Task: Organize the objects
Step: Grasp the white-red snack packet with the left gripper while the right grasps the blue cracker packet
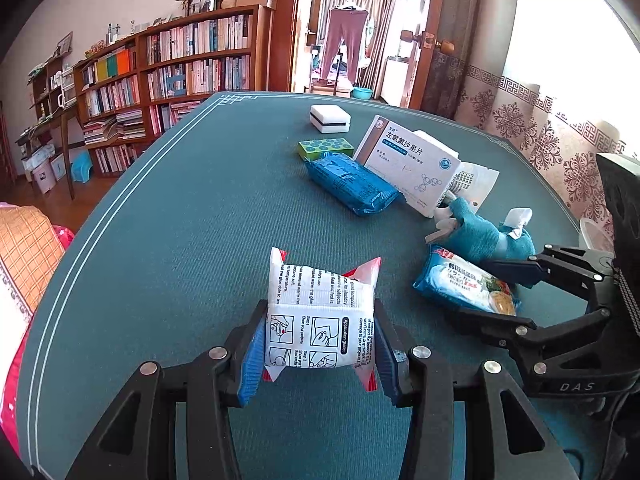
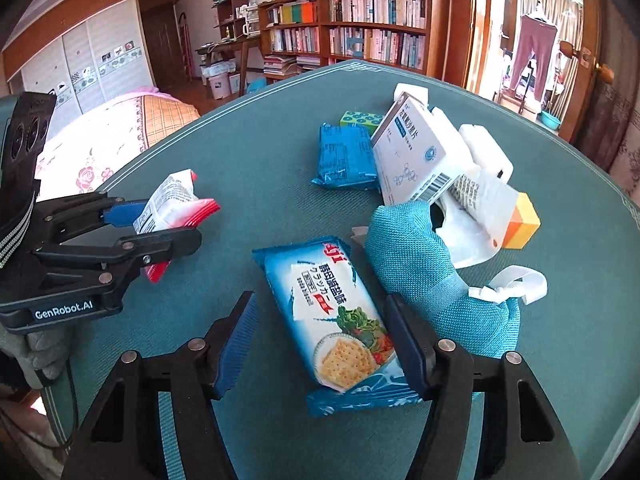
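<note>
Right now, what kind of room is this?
Probably a bedroom or study in someone's home: a bookcase packed with books, a bed with a flowered cover, and trousers hanging up past the doorway.

a white printed plastic sachet with red crimped ends [image 1: 320,320] sits pinched upright off the green desk [image 1: 180,240]; a blue cracker packet [image 2: 340,328] lies flat, beside a teal cloth bundle [image 2: 408,248].

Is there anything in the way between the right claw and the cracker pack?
Nothing visible. The cracker pack already lies between the right claw's fingers. The right finger touches its edge, the left stands apart. The teal cloth crowds that right finger from outside.
</note>
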Motion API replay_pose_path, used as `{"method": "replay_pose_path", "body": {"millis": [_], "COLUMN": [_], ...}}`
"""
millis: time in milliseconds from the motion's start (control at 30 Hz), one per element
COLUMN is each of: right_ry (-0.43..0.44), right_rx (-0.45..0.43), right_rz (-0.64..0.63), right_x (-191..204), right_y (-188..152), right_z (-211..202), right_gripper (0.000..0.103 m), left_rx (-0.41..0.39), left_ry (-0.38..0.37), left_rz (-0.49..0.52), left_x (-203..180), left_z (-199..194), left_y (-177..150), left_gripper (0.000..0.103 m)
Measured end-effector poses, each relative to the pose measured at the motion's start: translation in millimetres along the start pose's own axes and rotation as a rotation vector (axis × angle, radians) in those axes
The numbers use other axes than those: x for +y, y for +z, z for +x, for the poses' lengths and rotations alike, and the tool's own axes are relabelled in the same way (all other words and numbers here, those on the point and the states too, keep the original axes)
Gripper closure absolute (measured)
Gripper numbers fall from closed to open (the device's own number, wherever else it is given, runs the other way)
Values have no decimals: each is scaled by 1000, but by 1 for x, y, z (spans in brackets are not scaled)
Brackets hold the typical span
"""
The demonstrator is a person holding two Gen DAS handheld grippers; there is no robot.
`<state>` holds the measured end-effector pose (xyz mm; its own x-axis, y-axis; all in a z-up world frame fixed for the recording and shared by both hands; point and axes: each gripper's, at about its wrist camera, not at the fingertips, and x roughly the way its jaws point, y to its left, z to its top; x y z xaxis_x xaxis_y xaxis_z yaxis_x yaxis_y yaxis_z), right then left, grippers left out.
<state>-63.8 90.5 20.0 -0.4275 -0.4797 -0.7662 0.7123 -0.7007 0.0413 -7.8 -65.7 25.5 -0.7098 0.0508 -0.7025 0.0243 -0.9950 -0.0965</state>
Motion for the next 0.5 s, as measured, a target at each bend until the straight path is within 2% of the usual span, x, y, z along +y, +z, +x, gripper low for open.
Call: {"method": "replay_pose_path", "body": {"millis": [67, 133, 433, 500], "right_ry": [13, 12, -47, -72], "right_rx": [17, 29, 4, -2], "right_rz": [3, -6, 34, 34], "right_x": [3, 8, 14, 16], "right_y": [-4, -8, -2, -4], "right_z": [1, 0, 7, 7], "right_gripper": [52, 55, 55, 58], "left_rx": [2, 1, -6, -8], "left_ry": [2, 1, -2, -2], "left_rz": [2, 5, 11, 10], "left_x": [-1, -1, -5, -5], "left_z": [0, 0, -2, -2], "left_y": [0, -1, 1, 2], "left_gripper": [53, 53, 53, 53]}}
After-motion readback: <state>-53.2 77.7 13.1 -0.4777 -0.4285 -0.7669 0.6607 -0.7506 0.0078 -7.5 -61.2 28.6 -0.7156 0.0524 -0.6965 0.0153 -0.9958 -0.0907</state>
